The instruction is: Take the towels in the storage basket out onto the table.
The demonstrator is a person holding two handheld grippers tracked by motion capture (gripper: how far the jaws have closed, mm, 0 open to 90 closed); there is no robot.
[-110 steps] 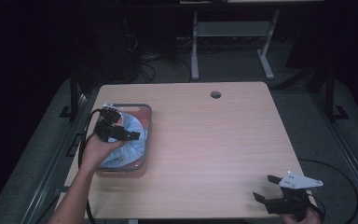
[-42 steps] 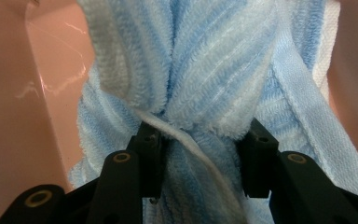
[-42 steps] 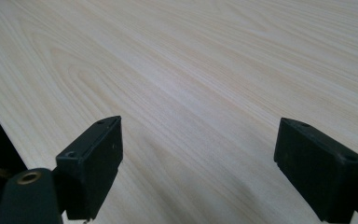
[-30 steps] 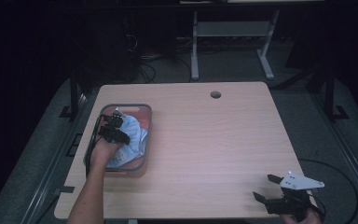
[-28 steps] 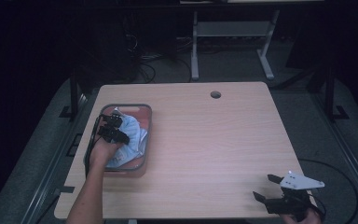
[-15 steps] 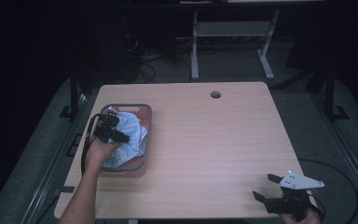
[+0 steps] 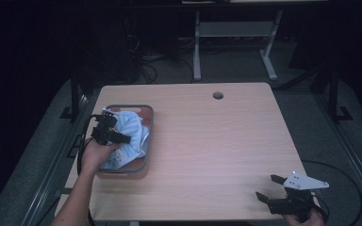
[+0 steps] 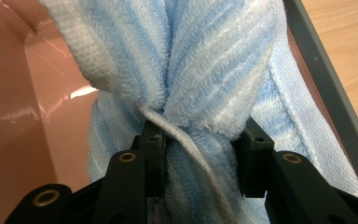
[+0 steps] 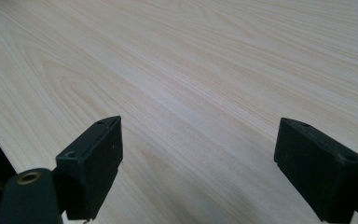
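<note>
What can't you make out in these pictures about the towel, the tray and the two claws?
- Towel: its lower part in the left gripper view is cut off by the bottom edge and hidden behind the left claw.
- Tray floor: covered by the towel in the high view.
- Left claw's tips: too small and dark in the high view.
- Right claw: its body is cut off by the bottom edge in the right gripper view.

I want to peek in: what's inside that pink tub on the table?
A blue-and-white striped towel fills most of the pink tub, bunched between the pads of the left gripper. Bare pink floor shows beside it; anything under the towel is hidden.
</note>
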